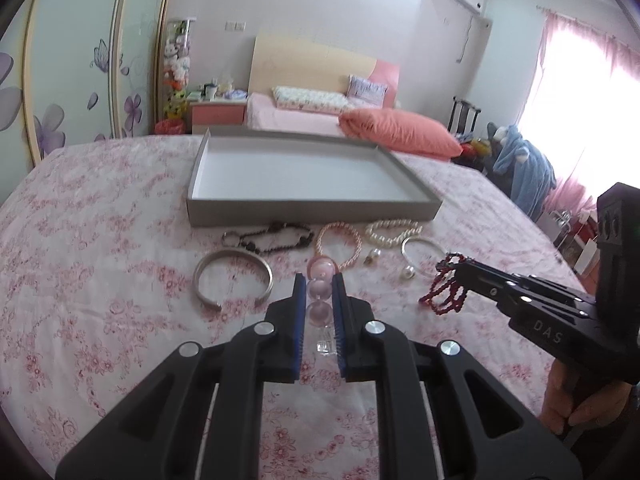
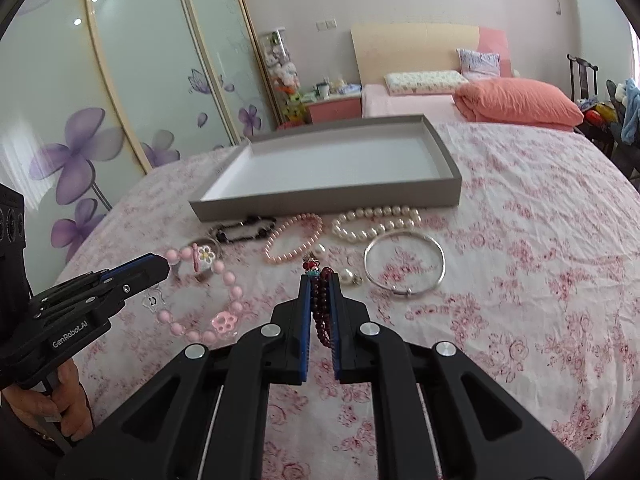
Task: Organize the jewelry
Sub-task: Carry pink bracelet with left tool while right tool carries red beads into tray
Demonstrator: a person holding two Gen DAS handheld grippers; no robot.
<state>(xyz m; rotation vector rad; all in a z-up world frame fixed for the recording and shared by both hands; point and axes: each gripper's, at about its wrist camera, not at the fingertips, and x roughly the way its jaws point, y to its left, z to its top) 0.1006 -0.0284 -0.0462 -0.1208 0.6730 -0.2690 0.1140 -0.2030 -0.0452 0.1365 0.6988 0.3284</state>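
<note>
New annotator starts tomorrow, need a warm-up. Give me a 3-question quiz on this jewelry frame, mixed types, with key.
1. True or false: the grey tray already holds jewelry.
2. Multiple choice: what does the right gripper grip? A) white pearl strand B) dark red bead string C) silver bangle
3. Fill in: the left gripper is closed on the ____ bead bracelet.

Key
1. False: only the tray's bare white floor shows.
2. B: the dark red bead string sits between the fingers; the white pearl strand and silver bangle lie on the bedspread.
3. Pink: the pink bead bracelet.
</note>
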